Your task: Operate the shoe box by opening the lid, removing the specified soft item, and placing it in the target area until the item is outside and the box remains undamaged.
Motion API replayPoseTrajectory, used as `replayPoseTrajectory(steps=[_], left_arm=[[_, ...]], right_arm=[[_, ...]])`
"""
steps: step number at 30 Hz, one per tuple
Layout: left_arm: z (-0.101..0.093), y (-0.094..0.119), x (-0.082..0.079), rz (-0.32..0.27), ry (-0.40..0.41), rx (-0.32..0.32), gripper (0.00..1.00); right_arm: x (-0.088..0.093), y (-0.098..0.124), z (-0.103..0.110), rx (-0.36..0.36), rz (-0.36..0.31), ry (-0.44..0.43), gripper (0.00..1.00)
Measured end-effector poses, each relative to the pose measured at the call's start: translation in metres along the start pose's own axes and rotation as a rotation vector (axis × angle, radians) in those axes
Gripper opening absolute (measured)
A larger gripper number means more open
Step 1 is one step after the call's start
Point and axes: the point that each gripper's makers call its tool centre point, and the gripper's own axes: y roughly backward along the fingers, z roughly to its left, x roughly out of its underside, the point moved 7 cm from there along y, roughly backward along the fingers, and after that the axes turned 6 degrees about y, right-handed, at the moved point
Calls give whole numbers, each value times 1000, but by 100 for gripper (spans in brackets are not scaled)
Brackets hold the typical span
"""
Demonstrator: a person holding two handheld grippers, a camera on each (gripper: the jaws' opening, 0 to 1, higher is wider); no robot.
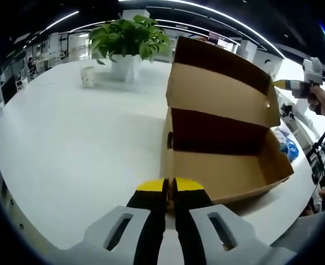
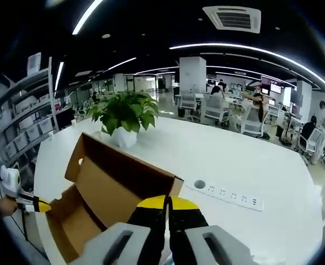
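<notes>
The brown cardboard shoe box [image 1: 228,171] stands open on the white table [image 1: 68,149], its lid [image 1: 217,91] raised upright at the back. The inside is dark, and I cannot make out any item in it. My left gripper [image 1: 169,185] is shut, its yellow tips close to the box's front wall near the left corner. In the right gripper view, my right gripper [image 2: 168,203] is shut just below the lid's top corner [image 2: 176,181]; I cannot tell if they touch. In the left gripper view it is held by a hand at that same lid corner, right gripper [image 1: 303,84].
A potted plant [image 1: 130,38] and a small cup [image 1: 88,75] stand at the table's far side. A power strip [image 2: 225,194] lies on the table beyond the box. Something blue [image 1: 288,148] shows past the box's right end. Office chairs and people [image 2: 250,110] are far behind.
</notes>
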Motion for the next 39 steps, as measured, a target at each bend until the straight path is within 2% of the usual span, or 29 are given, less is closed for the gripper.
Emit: replayPoseTrajectory(steps=[12, 20, 39], left_arm=[[-1, 1, 0, -2, 2, 3, 2], [0, 0, 0, -4, 2, 5, 2], [2, 0, 2, -4, -6, 10, 2]], right_arm=[[-1, 4, -2, 4, -28, -6, 0], [2, 17, 6, 1, -42, -4, 0], [6, 31, 15, 6, -73, -11, 0]])
